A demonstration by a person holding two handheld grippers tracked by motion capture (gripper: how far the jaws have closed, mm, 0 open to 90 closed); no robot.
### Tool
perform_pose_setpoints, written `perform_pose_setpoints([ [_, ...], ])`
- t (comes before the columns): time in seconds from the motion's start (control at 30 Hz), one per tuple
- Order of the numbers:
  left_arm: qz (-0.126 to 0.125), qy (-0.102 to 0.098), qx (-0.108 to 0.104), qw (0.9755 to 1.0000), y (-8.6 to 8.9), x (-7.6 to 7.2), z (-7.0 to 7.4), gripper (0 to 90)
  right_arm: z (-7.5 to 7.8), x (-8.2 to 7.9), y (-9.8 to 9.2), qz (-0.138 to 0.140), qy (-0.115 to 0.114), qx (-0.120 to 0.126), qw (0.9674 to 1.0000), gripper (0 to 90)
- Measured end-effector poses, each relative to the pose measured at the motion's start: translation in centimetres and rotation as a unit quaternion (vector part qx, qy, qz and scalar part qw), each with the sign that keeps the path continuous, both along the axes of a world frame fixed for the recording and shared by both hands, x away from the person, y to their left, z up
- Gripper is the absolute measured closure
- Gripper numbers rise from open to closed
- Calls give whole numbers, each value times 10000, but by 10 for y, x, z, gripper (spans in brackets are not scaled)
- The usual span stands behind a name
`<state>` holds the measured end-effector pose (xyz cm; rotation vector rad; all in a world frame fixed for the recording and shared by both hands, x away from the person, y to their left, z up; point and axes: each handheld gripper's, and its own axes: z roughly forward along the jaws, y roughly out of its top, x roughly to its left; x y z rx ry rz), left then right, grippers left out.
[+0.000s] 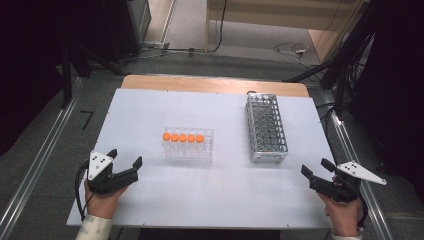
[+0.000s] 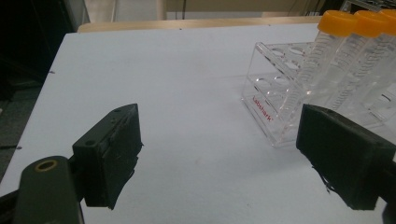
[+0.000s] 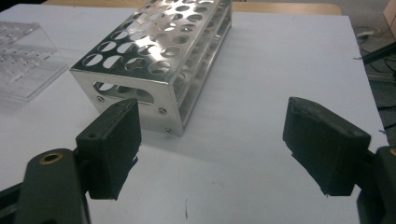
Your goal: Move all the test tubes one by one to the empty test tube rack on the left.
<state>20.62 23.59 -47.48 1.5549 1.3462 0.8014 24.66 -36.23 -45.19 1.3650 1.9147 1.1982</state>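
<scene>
White table (image 1: 150,105), grey floor (image 1: 45,165)

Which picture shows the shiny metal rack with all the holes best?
The right gripper view: the metal rack sits close, showing its holes, side and screws. The high view shows the whole rack from above, small, right of the clear rack of orange-capped tubes. The left gripper view looks at those tubes instead.
</scene>
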Motion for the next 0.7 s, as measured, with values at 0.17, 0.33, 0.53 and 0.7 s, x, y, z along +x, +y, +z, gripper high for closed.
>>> perform_pose_setpoints([
  [0.17, 32, -11, -11, 10000, 3, -2, 0, 144, -3, 0, -4, -80, 17, -49, 10000, 179],
  [0.33, 92, -3, -12, 10000, 8, -3, -1, 144, -5, 0, -11, -224, 48, -46, 9997, 179],
  [0.53, 164, 118, -54, 9998, 14, 1, -7, 145, -13, 1, -22, -494, 116, -185, 9985, 177],
  [0.7, 260, 668, -64, 9974, 20, 16, -26, 146, -34, 9, -38, -944, 301, -349, 9945, 123],
])
